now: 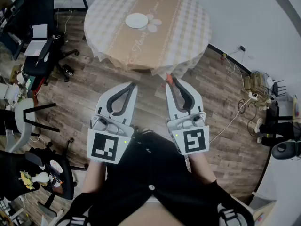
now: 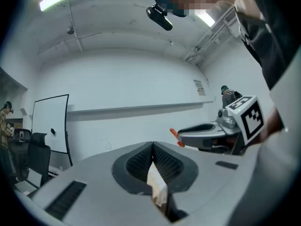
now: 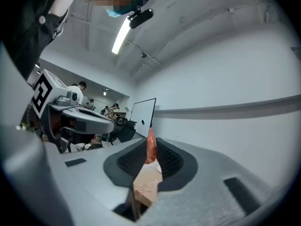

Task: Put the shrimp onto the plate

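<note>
An orange shrimp [image 3: 150, 147] is pinched between the jaws of my right gripper [image 1: 171, 81]; its tip [image 1: 168, 78] pokes out past the jaw ends, and it also shows orange [image 2: 175, 135] in the left gripper view. The white plate [image 1: 137, 20] lies on the round table [image 1: 183, 36] with a checked cloth and tan runner, well ahead of both grippers. My left gripper [image 1: 132, 85] has its jaws closed together with nothing between them. Both grippers are held side by side above the wooden floor, in front of the table's near edge.
Beside the plate lies a pale flower-shaped mat [image 1: 153, 23]. Office chairs [image 1: 40, 41] and a stool [image 1: 21, 119] stand at the left. Cables and a power strip [image 1: 249, 98] lie on the floor at the right. My dark-clothed body fills the bottom of the head view.
</note>
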A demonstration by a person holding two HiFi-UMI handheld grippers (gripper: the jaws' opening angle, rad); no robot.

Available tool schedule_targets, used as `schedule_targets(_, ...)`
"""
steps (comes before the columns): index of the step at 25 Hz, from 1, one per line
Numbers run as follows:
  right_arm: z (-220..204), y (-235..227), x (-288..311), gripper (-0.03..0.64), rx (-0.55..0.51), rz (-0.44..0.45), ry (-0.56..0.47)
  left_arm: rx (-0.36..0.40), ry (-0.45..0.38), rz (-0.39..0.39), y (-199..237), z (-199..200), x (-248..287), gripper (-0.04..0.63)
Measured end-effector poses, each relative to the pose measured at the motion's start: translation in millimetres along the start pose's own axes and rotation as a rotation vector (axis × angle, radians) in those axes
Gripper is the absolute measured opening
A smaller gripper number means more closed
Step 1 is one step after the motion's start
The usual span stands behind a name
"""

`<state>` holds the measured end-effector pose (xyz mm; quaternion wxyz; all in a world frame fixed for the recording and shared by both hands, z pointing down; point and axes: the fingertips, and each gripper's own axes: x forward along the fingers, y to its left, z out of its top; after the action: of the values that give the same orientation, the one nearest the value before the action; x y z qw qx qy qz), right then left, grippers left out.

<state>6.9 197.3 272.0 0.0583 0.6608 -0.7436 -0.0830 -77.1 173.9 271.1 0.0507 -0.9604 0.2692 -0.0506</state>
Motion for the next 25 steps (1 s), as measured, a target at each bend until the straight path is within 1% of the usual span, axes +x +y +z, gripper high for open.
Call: schedule_targets(25, -4.8, -5.1, -3.1, 0.051, 0.036, 0.033, 0.006, 0.011, 0.012, 0.005, -7.7, -1.4, 3.5, 0.003)
